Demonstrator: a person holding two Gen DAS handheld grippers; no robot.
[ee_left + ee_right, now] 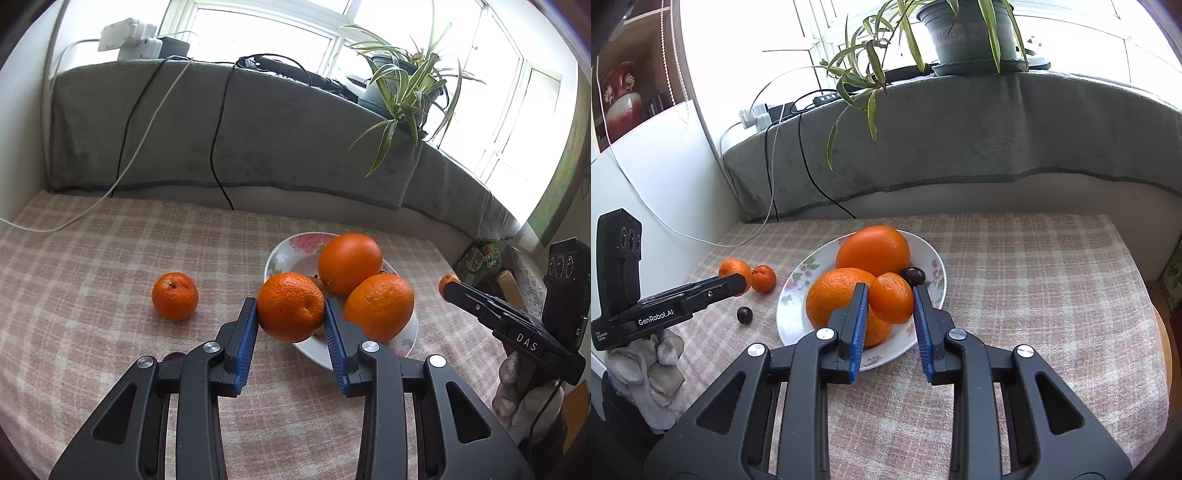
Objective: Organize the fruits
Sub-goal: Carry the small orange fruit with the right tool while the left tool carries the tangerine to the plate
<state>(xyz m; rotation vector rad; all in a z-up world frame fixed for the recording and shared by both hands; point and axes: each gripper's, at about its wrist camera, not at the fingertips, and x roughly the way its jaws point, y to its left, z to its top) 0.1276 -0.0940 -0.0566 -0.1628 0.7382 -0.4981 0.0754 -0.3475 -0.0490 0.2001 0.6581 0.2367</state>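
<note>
A flowered white plate [284,251] [929,254] on the checked tablecloth holds two big oranges [350,263] [873,250] and a dark plum [914,275]. My left gripper [291,309] is shut on a tangerine [290,305] beside the plate's near-left rim; it also shows in the right wrist view [733,271]. My right gripper [891,298] is shut on a smaller tangerine [891,297] above the plate. Another tangerine [175,295] [763,278] and a plum [744,315] lie on the cloth left of the plate.
A grey cloth-covered sill [258,125] runs behind the table, with a spider plant [406,85], a power strip and cables [218,147] hanging down to the cloth. The table edge drops off at the right [1156,325].
</note>
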